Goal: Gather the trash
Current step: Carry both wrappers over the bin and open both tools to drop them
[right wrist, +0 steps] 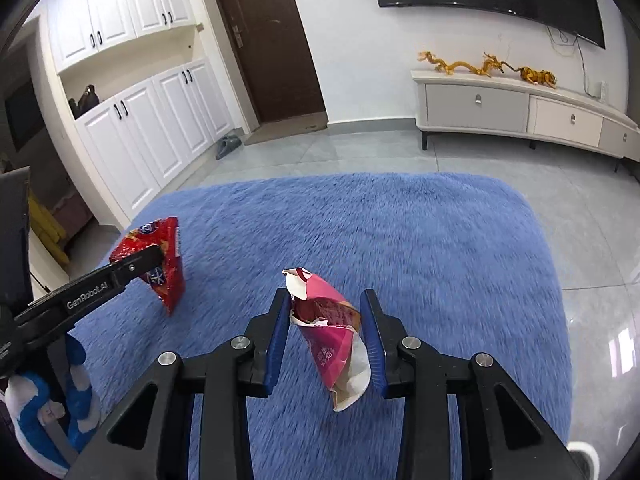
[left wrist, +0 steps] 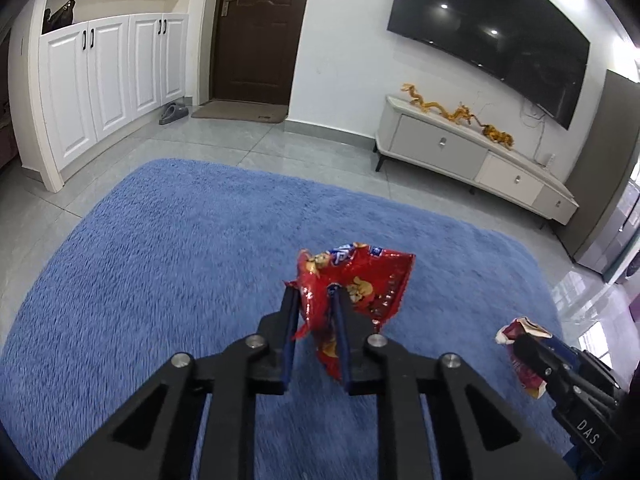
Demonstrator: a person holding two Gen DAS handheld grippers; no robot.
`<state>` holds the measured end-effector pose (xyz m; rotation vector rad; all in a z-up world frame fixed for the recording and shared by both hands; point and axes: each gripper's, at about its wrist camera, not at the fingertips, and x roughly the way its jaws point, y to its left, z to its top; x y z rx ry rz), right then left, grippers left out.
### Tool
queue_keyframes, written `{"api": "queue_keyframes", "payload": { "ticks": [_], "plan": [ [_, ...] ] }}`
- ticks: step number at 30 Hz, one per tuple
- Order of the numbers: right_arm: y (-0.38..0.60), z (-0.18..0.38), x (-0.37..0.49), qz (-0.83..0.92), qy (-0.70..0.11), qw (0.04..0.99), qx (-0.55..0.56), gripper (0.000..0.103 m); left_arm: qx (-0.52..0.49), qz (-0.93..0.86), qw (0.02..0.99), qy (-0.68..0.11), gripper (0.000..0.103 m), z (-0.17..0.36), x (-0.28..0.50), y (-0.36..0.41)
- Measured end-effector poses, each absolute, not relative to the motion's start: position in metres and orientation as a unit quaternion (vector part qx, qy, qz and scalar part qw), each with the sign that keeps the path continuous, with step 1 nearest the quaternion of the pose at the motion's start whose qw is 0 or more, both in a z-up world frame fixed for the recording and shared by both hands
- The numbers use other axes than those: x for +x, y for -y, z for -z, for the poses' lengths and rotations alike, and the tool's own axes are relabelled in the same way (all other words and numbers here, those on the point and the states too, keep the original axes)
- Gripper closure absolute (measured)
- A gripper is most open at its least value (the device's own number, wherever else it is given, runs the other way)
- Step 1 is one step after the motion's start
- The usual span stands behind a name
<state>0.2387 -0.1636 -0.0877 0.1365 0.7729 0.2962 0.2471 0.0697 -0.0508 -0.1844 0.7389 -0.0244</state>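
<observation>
The left gripper point(left wrist: 314, 290) is seen pinching a crumpled red snack bag point(left wrist: 360, 280), held above the blue rug point(left wrist: 160, 260); part of the bag is hidden behind the fingers and its print is hard to read. The right gripper point(right wrist: 325, 300) is clamped on a torn pink wrapper point(right wrist: 334, 336), also lifted over the rug, its lower end curled out of sight.
</observation>
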Motion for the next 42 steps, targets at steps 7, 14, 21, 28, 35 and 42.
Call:
{"api": "queue_keyframes", "payload": {
  "ticks": [7, 14, 21, 28, 35, 42],
  "plan": [
    [0.179, 0.073, 0.192, -0.129, -0.357, 0.922, 0.075, 0.068, -0.090, 0.045, 0.929, -0.356, 0.087, 0.046, 0.204, -0.053],
    [0.206, 0.072, 0.141, -0.108, -0.358, 0.923, 0.088, 0.068, -0.070, 0.086, 0.922, -0.370, 0.087, 0.050, 0.159, -0.027],
    [0.244, 0.076, 0.098, -0.059, -0.362, 0.925, 0.099, 0.068, -0.037, 0.122, 0.922, -0.366, 0.087, 0.042, 0.130, 0.009],
    [0.282, 0.075, 0.072, -0.010, -0.355, 0.927, 0.123, 0.068, -0.001, 0.159, 0.921, -0.356, 0.087, 0.034, 0.107, 0.046],
    [0.312, 0.075, 0.050, 0.021, -0.347, 0.927, 0.140, 0.068, 0.025, 0.183, 0.918, -0.351, 0.087, 0.030, 0.089, 0.072],
    [0.331, 0.086, 0.040, 0.048, -0.356, 0.921, 0.153, 0.068, 0.062, 0.206, 0.911, -0.352, 0.087, 0.033, 0.077, 0.106]
  ]
}}
